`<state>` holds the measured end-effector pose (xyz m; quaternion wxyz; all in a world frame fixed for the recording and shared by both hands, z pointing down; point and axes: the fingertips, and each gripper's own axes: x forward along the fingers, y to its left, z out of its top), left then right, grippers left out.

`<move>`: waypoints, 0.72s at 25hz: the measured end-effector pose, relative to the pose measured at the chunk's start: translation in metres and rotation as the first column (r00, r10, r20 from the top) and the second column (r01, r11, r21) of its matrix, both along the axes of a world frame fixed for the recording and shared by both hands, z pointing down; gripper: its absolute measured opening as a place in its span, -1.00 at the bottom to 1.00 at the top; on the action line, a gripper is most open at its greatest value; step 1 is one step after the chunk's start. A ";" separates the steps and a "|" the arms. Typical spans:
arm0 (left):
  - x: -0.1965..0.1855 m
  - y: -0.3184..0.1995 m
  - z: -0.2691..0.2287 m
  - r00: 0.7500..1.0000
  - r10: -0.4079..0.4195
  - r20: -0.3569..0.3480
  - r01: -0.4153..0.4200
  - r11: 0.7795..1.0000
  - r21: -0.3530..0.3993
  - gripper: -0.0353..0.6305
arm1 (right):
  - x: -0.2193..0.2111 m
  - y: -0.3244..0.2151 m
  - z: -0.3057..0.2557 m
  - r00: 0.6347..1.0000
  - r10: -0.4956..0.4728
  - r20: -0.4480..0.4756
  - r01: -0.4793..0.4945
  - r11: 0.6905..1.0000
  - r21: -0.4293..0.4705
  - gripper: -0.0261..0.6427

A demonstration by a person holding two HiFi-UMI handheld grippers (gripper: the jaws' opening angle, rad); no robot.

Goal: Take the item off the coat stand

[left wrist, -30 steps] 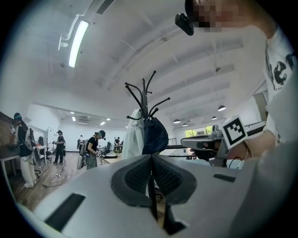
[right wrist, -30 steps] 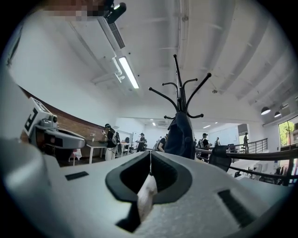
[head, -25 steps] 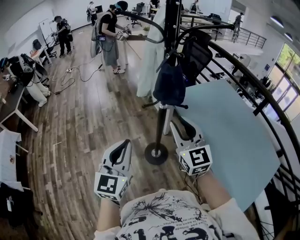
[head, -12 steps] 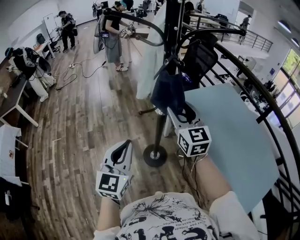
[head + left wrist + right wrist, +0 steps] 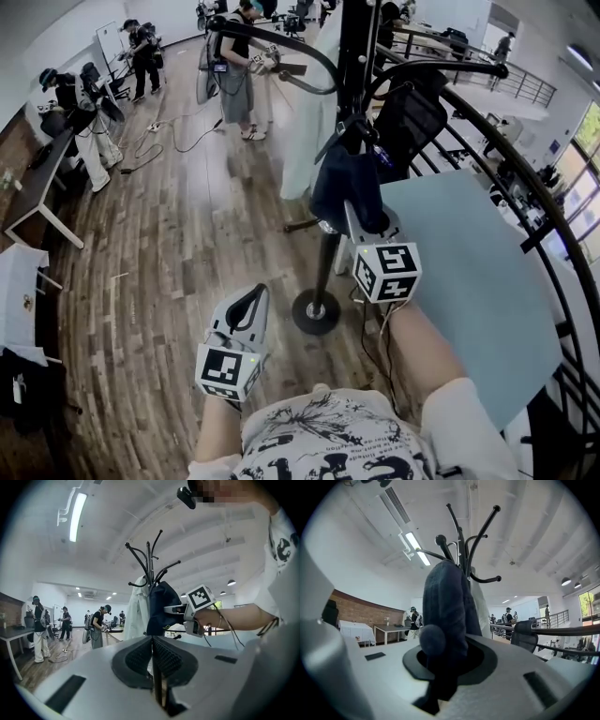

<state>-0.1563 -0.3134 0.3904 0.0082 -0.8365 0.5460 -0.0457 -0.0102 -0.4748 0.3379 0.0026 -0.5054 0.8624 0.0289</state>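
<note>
Dark blue bag [image 5: 342, 183] on the coat stand [image 5: 354, 56]: your right gripper [image 5: 359, 217] clamps its fabric, ready to lift; your left gripper [image 5: 248, 302], closed on nothing, idles by the stand's base.

blue bag [image 5: 445, 604] on coat stand [image 5: 461, 538], in jaws of hand-held gripper [image 5: 440, 665]

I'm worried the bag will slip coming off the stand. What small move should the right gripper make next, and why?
Probably close the right gripper firmly on the dark bag. Its fabric fills the gap between the fingers, though a clamp isn't clear, and the bag hangs on the coat stand. The left gripper is shut, apart from it.
</note>
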 end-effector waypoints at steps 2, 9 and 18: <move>-0.001 -0.001 0.006 1.000 0.007 0.001 -0.007 1.000 0.007 -0.88 | 0.004 0.001 -0.002 1.000 0.011 0.018 -0.011 1.000 0.007 -0.84; 0.000 0.011 0.002 0.999 0.033 -0.001 -0.033 0.999 0.017 -0.88 | 0.011 0.026 -0.025 0.999 0.030 0.018 -0.031 0.998 0.049 -0.91; 0.003 0.029 0.000 0.997 0.080 -0.001 -0.080 0.997 0.021 -0.88 | 0.019 0.080 -0.070 0.998 0.057 0.000 -0.056 0.983 0.173 -0.91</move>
